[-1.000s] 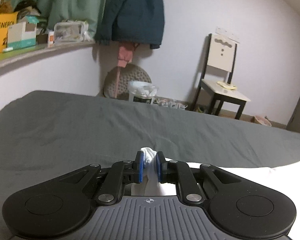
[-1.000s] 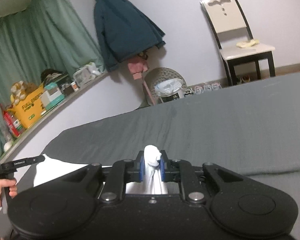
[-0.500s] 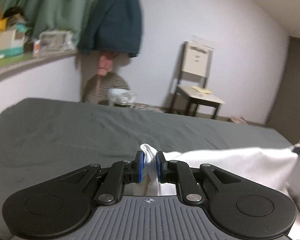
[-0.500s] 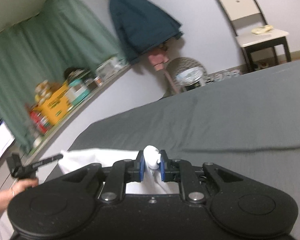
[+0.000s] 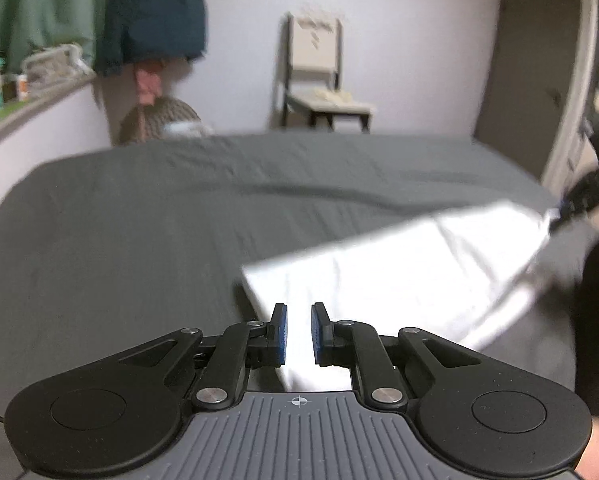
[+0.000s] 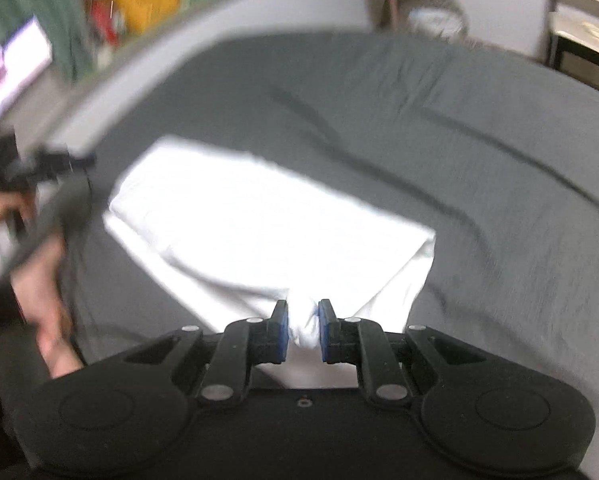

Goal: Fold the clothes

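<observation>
While we spread the white garment over the grey bed, our left gripper and right gripper each clamp its six-o'clock edge.

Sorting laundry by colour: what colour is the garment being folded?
White garment, plain; clearest in the right wrist view.

A wide bed covered by a dark grey sheet is seen. Beyond its far edge, a pale-backed chair is set against a plain white wall. Left of the chair, a dark teal jacket is hung beside a green curtain. Right of the chair, a grey-brown door is shut. A cluttered ledge runs along the bed's left side.
</observation>
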